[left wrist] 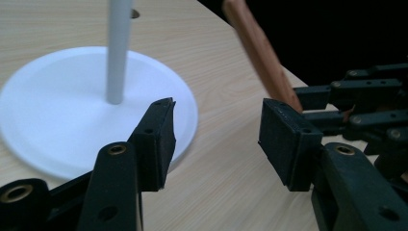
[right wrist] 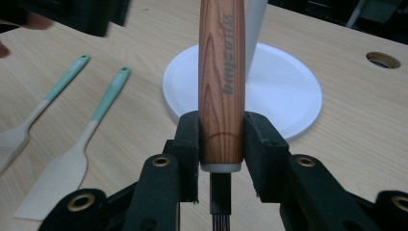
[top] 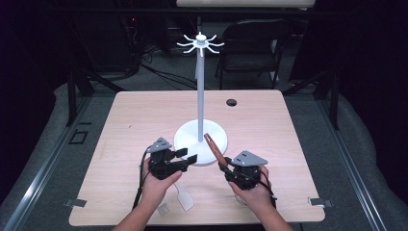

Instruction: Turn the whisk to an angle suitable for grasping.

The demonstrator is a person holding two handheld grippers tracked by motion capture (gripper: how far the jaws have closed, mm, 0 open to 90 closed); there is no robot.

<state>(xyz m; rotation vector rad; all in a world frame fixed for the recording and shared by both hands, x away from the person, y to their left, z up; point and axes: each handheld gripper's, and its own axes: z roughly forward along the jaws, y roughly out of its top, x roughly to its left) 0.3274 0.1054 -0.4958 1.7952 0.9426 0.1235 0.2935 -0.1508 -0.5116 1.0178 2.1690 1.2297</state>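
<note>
A white rack stands mid-table: a round base (top: pixel 188 139), a tall pole (top: pixel 200 96) and a ring of hooks (top: pixel 200 43) on top. My right gripper (top: pixel 225 166) is shut on a wooden-handled utensil (top: pixel 212 147), whose handle slants up toward the base. In the right gripper view the jaws (right wrist: pixel 221 144) clamp the low end of the handle (right wrist: pixel 222 82), with a dark shaft below. My left gripper (top: pixel 185 156) stands open at the base's front-left edge. Its pads (left wrist: pixel 156 139) hold nothing, with the base (left wrist: pixel 57 110), pole (left wrist: pixel 118 48) and handle (left wrist: pixel 260 53) beyond.
Two teal-handled utensils lie on the table left of the base, a spatula (right wrist: pixel 62 163) and a second one (right wrist: pixel 19 134); one spatula (top: pixel 184 198) shows by my left wrist. A cable hole (top: pixel 231 102) sits behind the rack. A chair (top: pixel 255 43) stands beyond the table.
</note>
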